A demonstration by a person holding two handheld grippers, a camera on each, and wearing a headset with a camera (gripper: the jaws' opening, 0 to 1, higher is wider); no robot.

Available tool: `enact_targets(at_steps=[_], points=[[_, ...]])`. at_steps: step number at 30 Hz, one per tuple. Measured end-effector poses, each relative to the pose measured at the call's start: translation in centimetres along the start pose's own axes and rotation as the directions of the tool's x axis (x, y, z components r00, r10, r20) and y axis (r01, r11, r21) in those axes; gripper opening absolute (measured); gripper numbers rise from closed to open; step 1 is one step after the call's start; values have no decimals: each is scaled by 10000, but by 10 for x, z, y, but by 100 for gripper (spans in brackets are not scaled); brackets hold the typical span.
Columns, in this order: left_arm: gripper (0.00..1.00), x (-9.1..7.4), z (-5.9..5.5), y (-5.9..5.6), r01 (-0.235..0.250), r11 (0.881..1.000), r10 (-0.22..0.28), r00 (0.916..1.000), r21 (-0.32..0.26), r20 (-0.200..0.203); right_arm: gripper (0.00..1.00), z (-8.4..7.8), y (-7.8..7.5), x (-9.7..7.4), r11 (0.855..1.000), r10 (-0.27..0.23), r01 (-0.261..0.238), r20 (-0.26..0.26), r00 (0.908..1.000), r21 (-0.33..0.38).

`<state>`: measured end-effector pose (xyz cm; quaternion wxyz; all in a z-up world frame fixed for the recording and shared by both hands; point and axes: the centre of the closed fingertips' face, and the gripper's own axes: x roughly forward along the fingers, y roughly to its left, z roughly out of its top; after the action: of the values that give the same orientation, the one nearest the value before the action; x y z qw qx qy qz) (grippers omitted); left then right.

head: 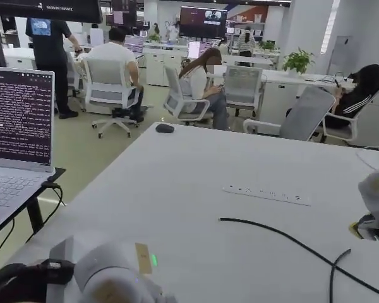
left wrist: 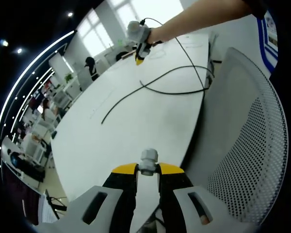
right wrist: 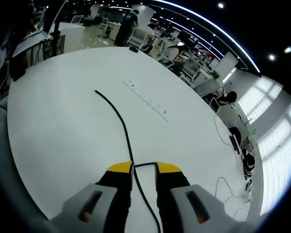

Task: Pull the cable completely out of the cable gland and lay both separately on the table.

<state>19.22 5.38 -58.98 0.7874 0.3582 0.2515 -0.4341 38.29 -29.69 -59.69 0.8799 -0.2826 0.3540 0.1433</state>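
Left hand-held gripper (left wrist: 148, 169) grips cable gland (left wrist: 148, 158); right hand-held gripper (right wrist: 144, 168) hovers ajar over cable (right wrist: 117, 114).

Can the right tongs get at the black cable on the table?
Probably yes: the cable lies uncovered on the table and seems to run straight under the gap of the open right tongs, with nothing in between.

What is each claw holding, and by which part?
Left claw clamps the cable gland by its lower body. The cable runs between the jaws of the right claw; a grip cannot be told.
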Motion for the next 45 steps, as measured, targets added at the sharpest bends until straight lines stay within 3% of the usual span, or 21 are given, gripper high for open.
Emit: enact_targets(at_steps=[5,7,10,12,13,17,19,23,26,28,31,33,35,36,38,39,40,42,43,44,45], points=[[17,5,14,5,213,9998,-210,9990,-63,401,19,1,28,-30,9976,695,-696,431,9967,16],[17,8,18,6,339,9994,-335,9980,-66,536,21,10,36,-45,9964,734,-694,861,9936,-485],[17,14,18,6,499,9988,-498,9974,5,525,22,22,66,-72,9900,1412,-1380,1747,9744,-304],[17,18,20,7,631,9979,-637,9967,129,504,21,19,83,-83,9842,1768,-1716,1851,9667,-438],[17,19,22,7,732,9972,-739,9957,144,559,21,20,96,-92,9803,1977,-1926,2051,9586,-446],[17,26,29,9,954,9951,-969,9930,253,671,20,14,120,-113,9723,2273,-2335,2506,9410,-50],[17,31,31,6,1129,9900,-1168,9922,849,429,21,6,130,-122,9697,2343,-2442,2462,9405,99],[17,43,41,4,1431,9831,-1497,9874,1141,512,21,-13,152,-143,9670,2304,-2497,2439,9420,509],[17,60,47,1,1888,9746,-1979,9778,1207,683,21,-30,164,-155,9688,2069,-2316,2270,9517,879],[17,74,44,0,2118,9677,-2206,9740,1370,522,20,-36,169,-162,9716,1871,-2137,2222,9569,1019],[17,100,41,-7,2778,9509,-2850,9578,1364,361,18,-34,175,-169,9732,1715,-2041,2560,9513,1063],[17,114,31,-12,3117,9338,-3088,9501,1758,-443,18,-37,178,-169,9709,1735,-2076,2475,9532,1192],[17,129,28,-21,3481,9173,-3408,9375,1933,-710,19,-37,179,-169,9705,1741,-2088,2485,9528,1206],[17,135,28,-23,3547,9164,-3477,9350,1854,-700,19,-38,181,-169,9722,1722,-2047,2455,9540,1136],[17,150,28,-33,3977,9100,-3948,9175,1172,-475,15,-40,181,-170,9779,1599,-1859,2306,9598,959],[17,157,26,-34,4016,9107,-3995,9158,963,-417,15,-40,180,-170,9780,1560,-1829,2305,9605,1004],[17,166,19,-35,4027,9123,-3995,9151,738,-555,16,-40,181,-172,9771,1558,-1844,2338,9597,1061],[17,179,1,-40,4199,9071,-4158,9047,301,-928,16,-39,182,-174,9757,1573,-1883,2407,9578,1116],[17,183,-7,-41,4244,9053,-4200,9011,197,-1080,16,-39,181,-176,9757,1563,-1880,2441,9571,1124],[17,187,-20,-44,4356,9000,-4284,8908,166,-1512,16,-39,181,-177,9759,1538,-1863,2475,9566,1137],[17,188,-23,-44,4383,8983,-4286,8894,301,-1587,16,-39,181,-179,9757,1530,-1862,2487,9564,1156]])
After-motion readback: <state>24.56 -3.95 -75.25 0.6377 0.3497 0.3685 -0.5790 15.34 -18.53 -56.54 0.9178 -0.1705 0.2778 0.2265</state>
